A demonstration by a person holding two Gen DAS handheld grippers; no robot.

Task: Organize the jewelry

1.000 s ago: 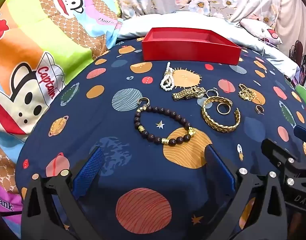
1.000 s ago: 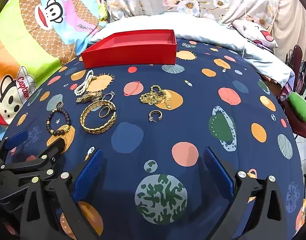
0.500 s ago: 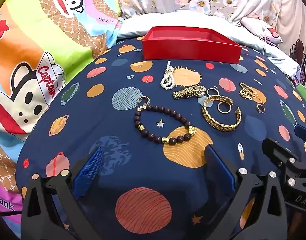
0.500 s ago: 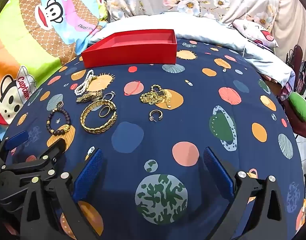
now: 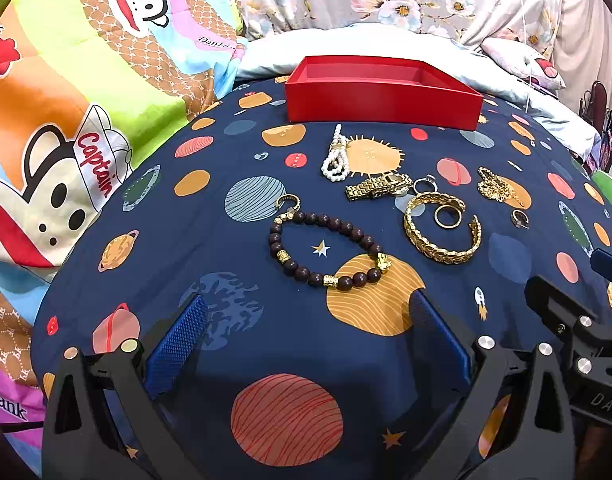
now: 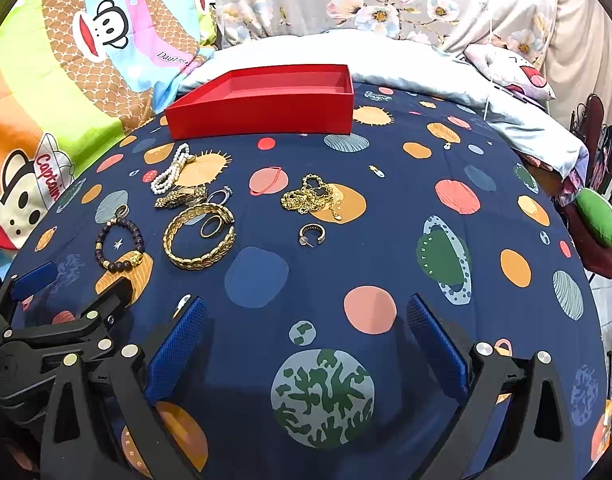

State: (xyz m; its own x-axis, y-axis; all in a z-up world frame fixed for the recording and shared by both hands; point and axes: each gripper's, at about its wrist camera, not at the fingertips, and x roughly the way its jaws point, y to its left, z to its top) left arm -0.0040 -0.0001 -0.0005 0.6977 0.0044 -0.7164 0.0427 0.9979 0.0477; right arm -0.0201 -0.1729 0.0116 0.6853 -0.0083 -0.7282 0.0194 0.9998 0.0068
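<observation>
Jewelry spread loose on planet-print bedspread, in front of red box. Box open-topped; interior only partly visible past its near wall. Dark beaded bracelet nearest left claw. Gold cuff bangle just right of it, with plain gold ring lying inside the cuff. Gold watch band and pearl strand farther back, toward box. Gold chain bunched in a heap, links hard to separate. Small hoop earring near chain, apart from it. Small ring beside watch band, detail too fine to make out. Left claw spread wide, holding nothing, short of beaded bracelet. Right claw likewise spread wide and empty, over bare fabric. Cartoon-monkey quilt at left, cut off by frame edge.
</observation>
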